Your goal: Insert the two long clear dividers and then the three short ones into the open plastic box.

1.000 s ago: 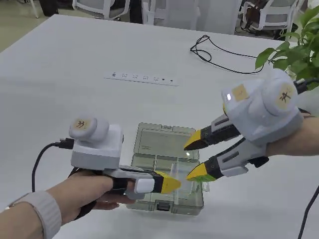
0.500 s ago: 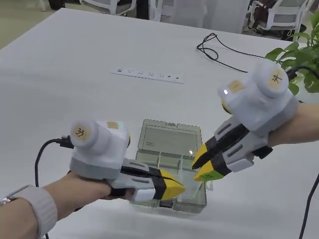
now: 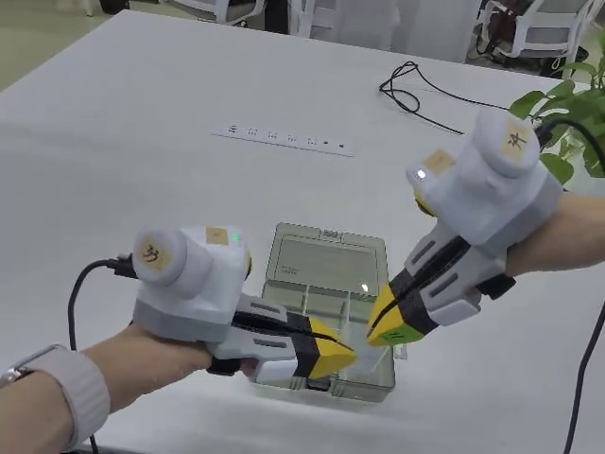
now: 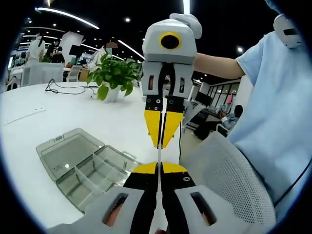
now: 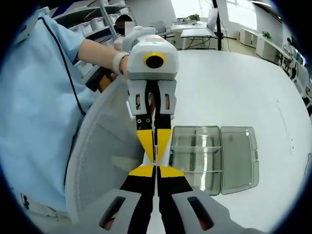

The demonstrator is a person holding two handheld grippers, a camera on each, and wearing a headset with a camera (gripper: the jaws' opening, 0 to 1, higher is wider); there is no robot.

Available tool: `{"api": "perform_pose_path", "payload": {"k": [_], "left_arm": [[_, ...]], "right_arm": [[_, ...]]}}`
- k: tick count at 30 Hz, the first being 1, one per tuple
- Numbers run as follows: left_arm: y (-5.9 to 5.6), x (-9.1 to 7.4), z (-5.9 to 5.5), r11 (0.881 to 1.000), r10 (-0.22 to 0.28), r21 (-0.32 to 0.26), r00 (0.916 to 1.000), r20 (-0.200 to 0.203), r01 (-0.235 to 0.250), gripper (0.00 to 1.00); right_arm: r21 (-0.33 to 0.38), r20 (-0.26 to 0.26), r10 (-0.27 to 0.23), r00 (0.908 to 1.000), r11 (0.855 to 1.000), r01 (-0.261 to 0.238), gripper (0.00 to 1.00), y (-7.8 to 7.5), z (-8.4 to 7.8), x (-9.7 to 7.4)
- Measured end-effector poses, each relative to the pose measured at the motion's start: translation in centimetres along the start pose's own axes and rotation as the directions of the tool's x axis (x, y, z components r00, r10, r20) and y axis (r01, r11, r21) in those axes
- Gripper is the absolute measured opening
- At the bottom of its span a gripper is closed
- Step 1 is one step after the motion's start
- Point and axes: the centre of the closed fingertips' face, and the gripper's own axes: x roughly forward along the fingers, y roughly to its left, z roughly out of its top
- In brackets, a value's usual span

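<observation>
Each gripper's round tan cap carries a dark mark that I cannot read. The left gripper reaches in from the near left, roughly level. The right gripper slants down from the far right. Their yellow tips meet nose to nose over the near right corner of the open plastic box on the white surface. Both pairs of jaws are pinched onto one clear divider, seen edge-on as a thin line. Clear partitions stand inside the box.

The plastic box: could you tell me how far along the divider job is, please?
Done: several dividers already stand in the open box, count unclear. In hand: left gripper and right gripper both pinch one clear divider edge-on between them. Left: seating it.
</observation>
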Motion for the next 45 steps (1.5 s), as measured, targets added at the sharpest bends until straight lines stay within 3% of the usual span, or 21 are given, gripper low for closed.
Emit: {"api": "perform_pose_path", "payload": {"k": [7,18,22,29,33,37,40,41,42,45], "left_arm": [[0.0,0.4,-0.3,1.0,0.003,0.023,0.9993,-0.037,-0.003,0.0],[0.4,0.6,-0.3,0.999,0.031,0.011,0.9988,-0.038,-0.03,0.01],[1.0,0.6,-0.2,0.998,0.061,0.021,0.9976,-0.033,-0.06,0.16],[2.6,-0.3,-0.9,0.989,0.146,0.034,0.9881,-0.049,-0.144,0.46],[3.7,-1.2,-1.5,0.979,0.205,0.032,0.9773,-0.053,-0.204,0.61],[4.9,-2.3,-2.3,0.963,0.269,0.017,0.9612,-0.06,-0.269,0.74],[6.4,-3.5,-3.2,0.933,0.36,0.01,0.929,-0.087,-0.36,0.93],[7.1,-4.1,-3.7,0.916,0.4,0.005,0.911,-0.101,-0.401,0.99],[7.1,-4.6,-4.2,0.91,0.409,-0.009,0.9032,-0.13,-0.414,0.99],[7.5,-5.3,-4.4,0.907,0.415,-0.032,0.9026,-0.115,-0.421,1.0]], "right_arm": [[-0.016,-0.041,-0.024,0.9989,1.0,0.023,0.02,-0.2,-0.3,0.2],[-0.001,-0.054,-0.032,0.9981,1.0,0.031,0.02,-0.7,-0.9,0.0],[0.007,-0.066,-0.04,0.997,0.999,0.041,0.02,-0.8,-1.2,-0.1],[0.04,-0.096,-0.097,0.9906,0.994,0.102,0.02,-2.6,-2.6,-0.6],[0.065,-0.113,-0.111,0.9874,0.991,0.119,0.02,-2.9,-3.3,-0.9],[0.07,-0.129,-0.133,0.9827,0.987,0.142,0.02,-3.4,-3.8,-1.1],[0.078,-0.168,-0.176,0.9699,0.978,0.191,0.02,-4.4,-4.6,-1.2],[0.082,-0.172,-0.177,0.9691,0.978,0.193,0.02,-4.6,-4.7,-1.2],[0.087,-0.176,-0.185,0.9669,0.976,0.202,0.02,-4.8,-4.8,-1.2],[0.089,-0.195,-0.208,0.9584,0.969,0.229,0.02,-5.6,-5.2,-1.2]]}}
